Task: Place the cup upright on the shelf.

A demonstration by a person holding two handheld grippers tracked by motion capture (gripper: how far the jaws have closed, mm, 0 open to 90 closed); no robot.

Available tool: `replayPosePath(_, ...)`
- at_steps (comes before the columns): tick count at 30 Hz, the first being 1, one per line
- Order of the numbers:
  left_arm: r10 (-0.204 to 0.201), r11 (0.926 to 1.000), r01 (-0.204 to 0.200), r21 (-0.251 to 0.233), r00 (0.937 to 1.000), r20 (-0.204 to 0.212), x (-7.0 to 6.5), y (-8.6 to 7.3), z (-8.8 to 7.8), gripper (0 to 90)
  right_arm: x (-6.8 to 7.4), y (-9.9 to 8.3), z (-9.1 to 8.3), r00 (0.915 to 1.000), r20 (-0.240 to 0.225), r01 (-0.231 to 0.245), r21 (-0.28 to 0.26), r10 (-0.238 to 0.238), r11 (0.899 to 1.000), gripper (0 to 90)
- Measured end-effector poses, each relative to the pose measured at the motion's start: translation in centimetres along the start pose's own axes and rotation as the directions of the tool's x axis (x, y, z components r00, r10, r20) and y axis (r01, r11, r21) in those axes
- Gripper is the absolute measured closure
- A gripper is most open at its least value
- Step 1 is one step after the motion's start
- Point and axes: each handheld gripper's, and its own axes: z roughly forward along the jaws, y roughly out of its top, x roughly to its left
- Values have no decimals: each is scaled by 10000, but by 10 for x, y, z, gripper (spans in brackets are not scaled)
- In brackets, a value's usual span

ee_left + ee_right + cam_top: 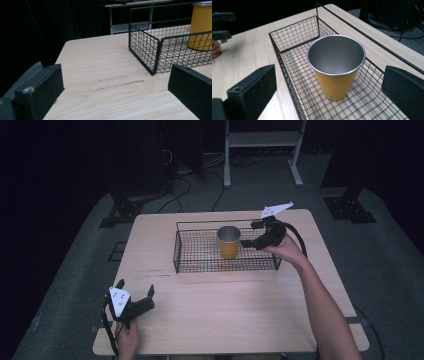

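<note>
My left gripper (135,299) rests low at the near left corner of the table (225,320), its jaws spread wide and holding nothing. It points toward the wire basket (200,265), well apart from it. In the basket stands one yellow cup (229,242) — upright, steel inside, with nothing in it. My right gripper (248,234) hovers just beside the cup at the basket's right end — jaws wide apart, gripping nothing, my forearm stretched forward.
</note>
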Motion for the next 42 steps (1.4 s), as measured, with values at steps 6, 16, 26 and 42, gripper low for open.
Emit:
replayPosePath(6, -4, 10000, 4, 4, 10000, 3, 0, 0, 0, 0, 8, 3, -7, 9997, 34, 227, -144, -226, 9996, 0)
replayPosePath(16, 8, 10000, -8, 6, 10000, 19, 0, 0, 0, 0, 11, -5, -19, 9999, 15, 100, -252, -99, 9996, 0)
replayPosePath(26, 23, 10000, -23, 0, 10000, 9, 0, 0, 0, 0, 17, -11, -34, 9999, 0, 161, -435, -161, 9989, 0)
replayPosePath(42, 94, 9999, -94, 37, 10000, 0, -1, 0, 1, 0, 20, -33, -48, 10000, -56, -45, -428, 42, 9991, 0)
